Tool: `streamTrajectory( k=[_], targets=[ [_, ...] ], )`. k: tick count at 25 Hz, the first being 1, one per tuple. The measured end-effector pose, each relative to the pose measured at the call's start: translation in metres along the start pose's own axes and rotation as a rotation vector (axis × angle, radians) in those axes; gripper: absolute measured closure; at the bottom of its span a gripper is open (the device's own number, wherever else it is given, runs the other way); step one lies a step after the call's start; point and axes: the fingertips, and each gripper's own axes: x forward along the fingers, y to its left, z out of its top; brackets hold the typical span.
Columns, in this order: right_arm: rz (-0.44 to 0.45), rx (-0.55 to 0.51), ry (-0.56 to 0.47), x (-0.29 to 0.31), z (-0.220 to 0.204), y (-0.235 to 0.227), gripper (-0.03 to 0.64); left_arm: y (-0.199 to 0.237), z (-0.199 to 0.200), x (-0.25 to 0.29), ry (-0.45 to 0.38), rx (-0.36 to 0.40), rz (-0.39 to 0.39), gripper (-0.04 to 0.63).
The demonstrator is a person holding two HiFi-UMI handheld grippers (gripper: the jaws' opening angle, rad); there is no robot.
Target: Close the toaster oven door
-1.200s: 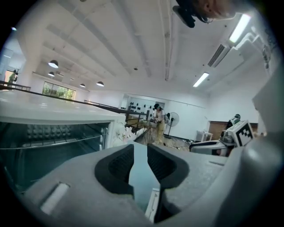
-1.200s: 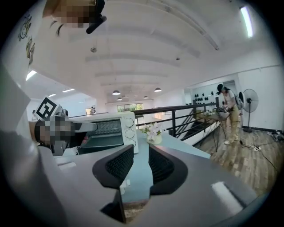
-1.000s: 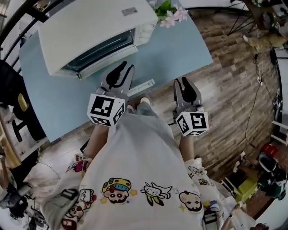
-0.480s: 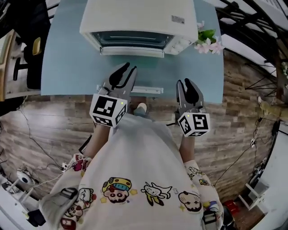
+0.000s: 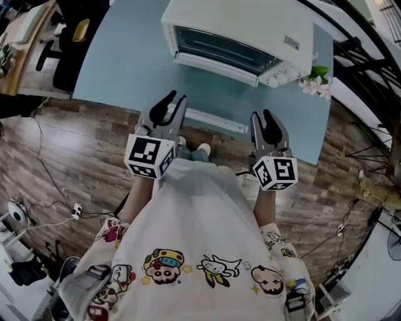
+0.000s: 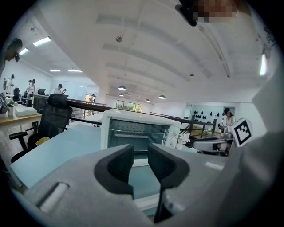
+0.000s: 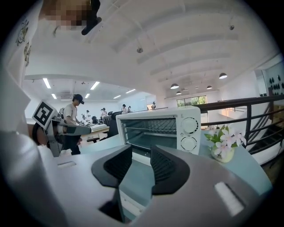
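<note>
Where the toaster oven carries a label — it's unreadable

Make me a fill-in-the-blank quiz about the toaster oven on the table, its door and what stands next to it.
1. The door of the oven is ___.
2. The colour of the table under the oven is light ___.
3. In the head view, the flowers stand to the oven's ___.

Missing words: open; blue; right.
</note>
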Motion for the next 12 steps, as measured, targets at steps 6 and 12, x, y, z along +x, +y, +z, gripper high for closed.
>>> streamTrajectory(
  k=[6,12],
  targets=[
    [0.008,-0.004,0.014,0.004,-0.008,0.025,0.488,0.019,-0.014,-0.022,0.008,-0.018,0.014,0.503],
    [0.009,-0.002,0.036,0.003,-0.018,0.046,0.486,0.030,-0.027,-0.034,0.024,-0.035,0.012,0.502]
  ],
)
